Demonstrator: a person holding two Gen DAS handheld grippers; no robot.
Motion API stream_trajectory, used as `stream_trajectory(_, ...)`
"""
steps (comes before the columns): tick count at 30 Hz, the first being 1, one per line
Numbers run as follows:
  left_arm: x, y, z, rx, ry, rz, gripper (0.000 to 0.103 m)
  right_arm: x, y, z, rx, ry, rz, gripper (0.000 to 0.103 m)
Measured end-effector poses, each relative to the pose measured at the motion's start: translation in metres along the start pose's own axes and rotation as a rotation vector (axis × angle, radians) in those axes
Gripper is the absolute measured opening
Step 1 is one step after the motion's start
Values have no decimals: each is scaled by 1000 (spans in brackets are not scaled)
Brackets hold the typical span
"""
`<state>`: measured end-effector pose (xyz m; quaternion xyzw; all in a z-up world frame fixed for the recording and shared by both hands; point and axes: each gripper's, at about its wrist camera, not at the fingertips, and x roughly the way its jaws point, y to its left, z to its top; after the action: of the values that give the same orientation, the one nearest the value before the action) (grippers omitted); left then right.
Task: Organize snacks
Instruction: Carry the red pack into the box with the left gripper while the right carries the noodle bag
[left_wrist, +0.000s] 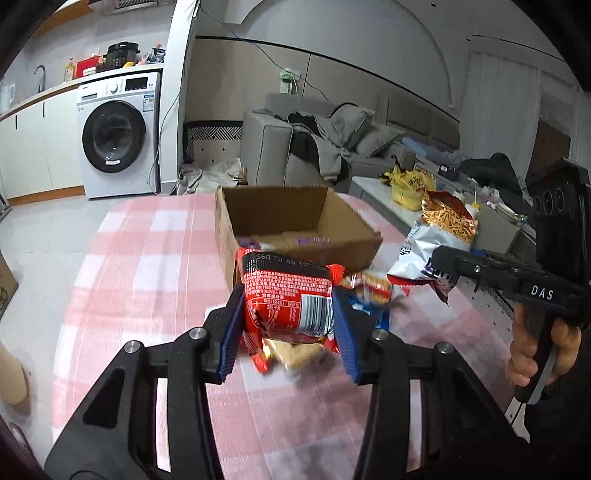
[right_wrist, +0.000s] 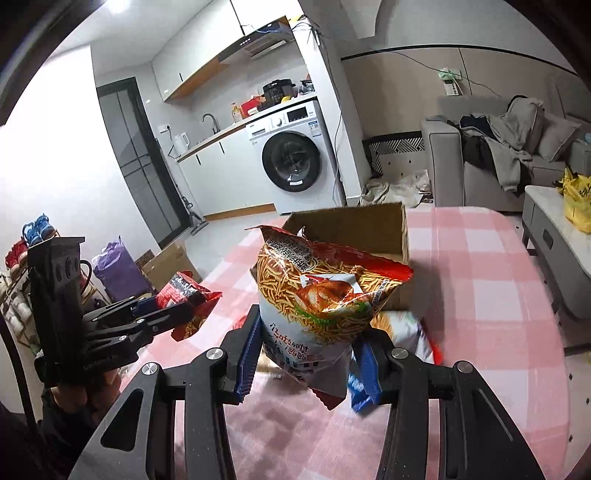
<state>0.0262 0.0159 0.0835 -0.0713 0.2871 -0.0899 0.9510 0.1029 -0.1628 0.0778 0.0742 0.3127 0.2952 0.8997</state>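
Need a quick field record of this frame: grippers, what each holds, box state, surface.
left gripper: shut on red packet, held above the table
right gripper: shut on noodle-snack bag, held upright
box: cardboard, open, a few packets at the bottom, just beyond both grippers
table: pink checked cloth
other snacks: lying on the cloth in front of the box
done: neither held snack is in the box yet

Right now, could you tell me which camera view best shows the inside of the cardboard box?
The left wrist view: it looks down into the cardboard box, showing its floor and purple wrappers. In the right wrist view the noodle-snack bag hides most of it.
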Motion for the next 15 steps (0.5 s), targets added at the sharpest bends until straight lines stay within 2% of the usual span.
stream_trajectory(9,16,1,40,-8,-43,-2,42,12,-11,36,-22,-22,-26,47)
stream_trajectory(15,44,10,58,-22,-31,0,42,37,-23,48,-1,-10,-38,47)
